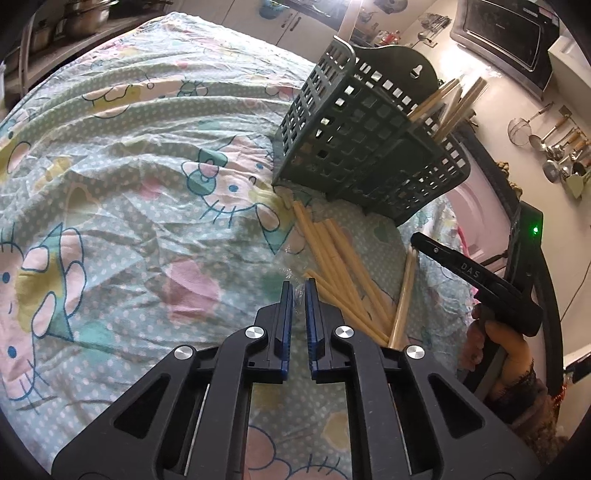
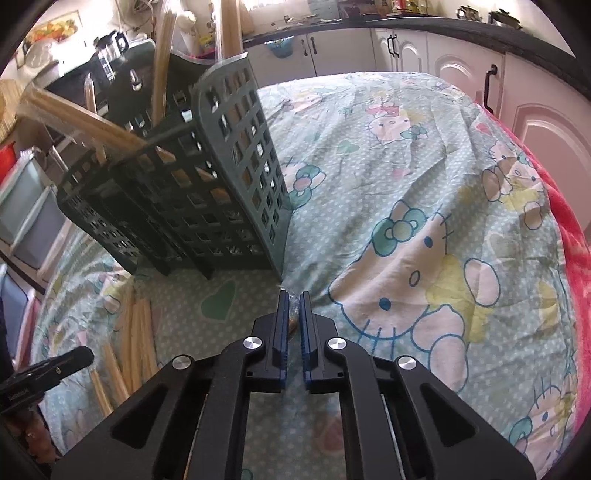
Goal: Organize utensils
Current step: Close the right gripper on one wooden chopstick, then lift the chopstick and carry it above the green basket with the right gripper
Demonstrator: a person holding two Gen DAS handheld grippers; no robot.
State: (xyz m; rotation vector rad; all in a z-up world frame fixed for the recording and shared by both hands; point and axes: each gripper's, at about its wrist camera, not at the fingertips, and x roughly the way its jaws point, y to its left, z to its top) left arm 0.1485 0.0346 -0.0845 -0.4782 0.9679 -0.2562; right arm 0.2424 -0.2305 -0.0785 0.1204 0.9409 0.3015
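Note:
A dark green slotted utensil basket stands on the Hello Kitty cloth, with several wrapped pairs of wooden chopsticks sticking out of its top. More wrapped chopsticks lie loose on the cloth in front of it. My left gripper is nearly shut on the clear wrapper end of one of them. My right gripper is shut on a wrapped chopstick pair, just in front of the basket. Its black body shows in the left wrist view, beside one chopstick pair.
The patterned cloth covers a table. White cabinets and a dark counter run behind it. A toaster oven and hanging ladles are on the wall to the right. A red cloth lies at the table's right edge.

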